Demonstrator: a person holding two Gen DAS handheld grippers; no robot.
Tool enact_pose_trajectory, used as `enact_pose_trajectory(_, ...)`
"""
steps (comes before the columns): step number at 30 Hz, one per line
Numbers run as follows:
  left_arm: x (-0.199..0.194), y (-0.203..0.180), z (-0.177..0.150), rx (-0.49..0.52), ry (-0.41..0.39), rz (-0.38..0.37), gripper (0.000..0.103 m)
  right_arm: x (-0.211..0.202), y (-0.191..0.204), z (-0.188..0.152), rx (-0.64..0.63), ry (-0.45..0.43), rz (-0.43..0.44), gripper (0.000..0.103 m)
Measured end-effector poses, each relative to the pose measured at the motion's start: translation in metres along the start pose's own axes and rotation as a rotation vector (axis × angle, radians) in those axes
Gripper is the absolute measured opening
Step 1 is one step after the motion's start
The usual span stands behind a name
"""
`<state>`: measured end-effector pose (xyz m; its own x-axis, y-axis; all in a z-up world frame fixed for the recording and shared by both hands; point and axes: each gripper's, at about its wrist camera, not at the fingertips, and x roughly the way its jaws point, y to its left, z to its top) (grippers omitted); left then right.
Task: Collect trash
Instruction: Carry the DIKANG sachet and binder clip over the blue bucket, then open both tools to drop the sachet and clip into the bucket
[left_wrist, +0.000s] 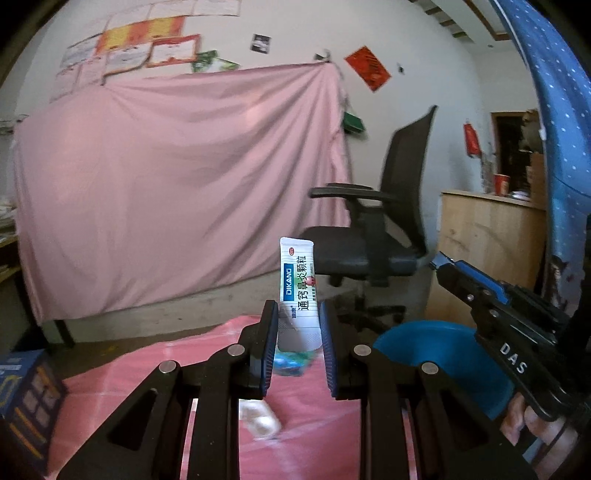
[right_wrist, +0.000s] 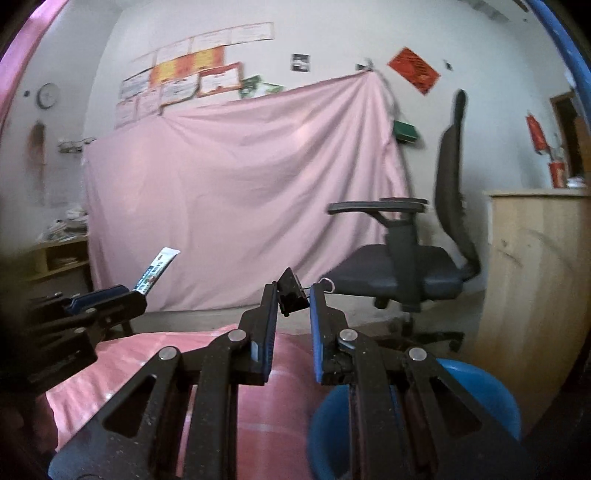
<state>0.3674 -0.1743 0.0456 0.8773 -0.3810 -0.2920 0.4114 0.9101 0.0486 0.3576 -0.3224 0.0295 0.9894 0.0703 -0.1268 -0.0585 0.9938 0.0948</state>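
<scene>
Left wrist view: I am holding the left gripper (left_wrist: 298, 328) narrowed onto a white sachet (left_wrist: 297, 284) with green and blue print. The sachet is standing upright at centre frame, its lower part pinched between the two blue pads, its top rising clear above the fingertips. Below the fingers, a pink cloth (left_wrist: 147, 369) is covering the table, with a small white scrap (left_wrist: 258, 419) and a green wrapper (left_wrist: 291, 362) lying on it. A blue bowl (left_wrist: 443, 354) is sitting at lower right. The right gripper (left_wrist: 443, 264) is entering from the right edge; this view is not showing its jaws.

Right wrist view: I am holding the right gripper (right_wrist: 291, 291) narrowed around a black binder clip (right_wrist: 291, 293), which is sitting tilted at the fingertips, touching both pads, its wire loop poking out to the right. The sachet (right_wrist: 157, 271) is showing at centre left, slanting up out of the left gripper (right_wrist: 129, 291). The blue bowl (right_wrist: 480, 391) is lying at lower right, partly behind the fingers. A black office chair (right_wrist: 406, 273) is standing behind.
</scene>
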Motion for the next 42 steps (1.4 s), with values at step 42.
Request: enact_pose_trajectory(42,0.095,-0.099,-0.019,0.016,0.324,-0.180,0.038,0.016,-0.131,-0.042,0.253,0.317,-0.110,0.049)
